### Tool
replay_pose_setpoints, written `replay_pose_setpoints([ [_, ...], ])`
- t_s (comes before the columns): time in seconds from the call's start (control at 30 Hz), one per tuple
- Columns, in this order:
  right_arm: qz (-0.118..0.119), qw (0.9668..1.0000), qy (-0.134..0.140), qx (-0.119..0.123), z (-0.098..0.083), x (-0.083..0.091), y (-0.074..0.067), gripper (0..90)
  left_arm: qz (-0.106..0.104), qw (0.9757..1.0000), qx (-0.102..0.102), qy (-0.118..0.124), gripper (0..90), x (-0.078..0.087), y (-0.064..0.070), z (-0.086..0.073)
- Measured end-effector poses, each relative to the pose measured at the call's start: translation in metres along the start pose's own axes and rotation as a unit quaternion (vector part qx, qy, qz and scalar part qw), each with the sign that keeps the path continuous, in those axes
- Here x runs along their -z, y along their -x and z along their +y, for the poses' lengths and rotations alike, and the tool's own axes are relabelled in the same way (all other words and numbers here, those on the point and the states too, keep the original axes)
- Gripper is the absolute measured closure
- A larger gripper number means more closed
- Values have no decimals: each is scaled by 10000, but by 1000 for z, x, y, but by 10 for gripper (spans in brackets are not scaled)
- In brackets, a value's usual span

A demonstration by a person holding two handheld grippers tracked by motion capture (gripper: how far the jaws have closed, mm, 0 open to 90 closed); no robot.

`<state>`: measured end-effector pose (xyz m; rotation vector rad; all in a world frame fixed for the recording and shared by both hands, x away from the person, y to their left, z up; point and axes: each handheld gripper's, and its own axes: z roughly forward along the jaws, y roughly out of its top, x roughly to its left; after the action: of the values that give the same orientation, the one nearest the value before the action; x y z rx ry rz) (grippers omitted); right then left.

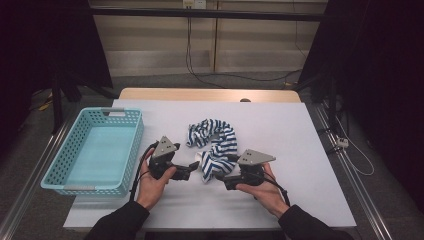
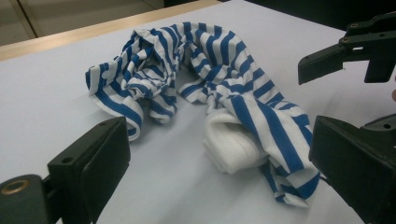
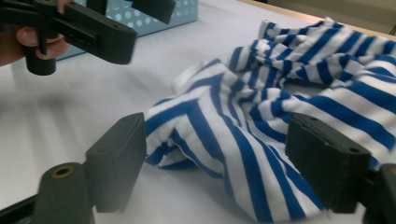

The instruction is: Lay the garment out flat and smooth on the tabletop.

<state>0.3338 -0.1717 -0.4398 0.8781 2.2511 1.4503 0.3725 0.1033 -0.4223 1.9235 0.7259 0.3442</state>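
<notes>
**Two tongs closing in on one striped garment**

Both of my tongs face the crumpled blue-and-white striped garment (image 1: 214,145), which lies in a loose curl near the middle of the white surface (image 1: 300,150), with its near end bunched between my hands. I have come at it from two sides because a heap like this needs two hold points to be lifted or spread.

My left tongs (image 1: 194,166) stand wide apart with nothing between them; in the left gripper view the bare surface shows between the pads, and the cloth's folded white end (image 2: 231,144) lies just ahead. My right tongs (image 1: 219,176) are partly open and straddle the near stripes. In the right gripper view the cloth (image 3: 261,121) runs between the two pads, but I judge they are not pressing on it yet, so nothing is gripped.

For room, the blue basket (image 1: 95,150) sits well off to my left, open side up and with nothing in it, so I take it as the likely place for the garment. The stretch of surface between basket and cloth is bare, which gives a free path. To my right and ahead the surface is open too. The nearest edge is the front one, just under my wrists, so I would keep any pull going upward or leftward rather than toward me.
</notes>
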Motion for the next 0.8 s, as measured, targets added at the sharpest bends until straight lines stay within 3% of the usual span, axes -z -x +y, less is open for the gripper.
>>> replay_pose_setpoints([
  [0.13,208,9994,-190,210,7,-11,-7,380,5,9998,-137,-125,61,-2,2,1],
  [0.23,113,9988,-292,375,7,-18,-9,388,-11,9998,-155,-153,61,-3,3,2],
  [0.27,3,9983,-378,435,7,-22,-10,517,-34,9998,-146,-161,61,-3,3,1],
  [0.37,-188,9982,-353,448,6,-23,-7,707,-40,9995,-148,-267,70,-5,2,0],
  [0.4,-207,9981,-368,439,6,-22,-7,720,-24,9993,-221,-287,87,-5,2,1],
  [0.6,-180,9984,-287,448,8,-10,-8,783,-135,9992,-134,-362,90,-7,3,2],
  [0.7,-126,9988,-172,445,5,0,-9,788,-302,9981,-255,-482,90,-11,9,4],
  [0.8,-96,9990,-59,436,5,7,-9,792,-533,9970,-139,-543,90,-14,12,5],
])
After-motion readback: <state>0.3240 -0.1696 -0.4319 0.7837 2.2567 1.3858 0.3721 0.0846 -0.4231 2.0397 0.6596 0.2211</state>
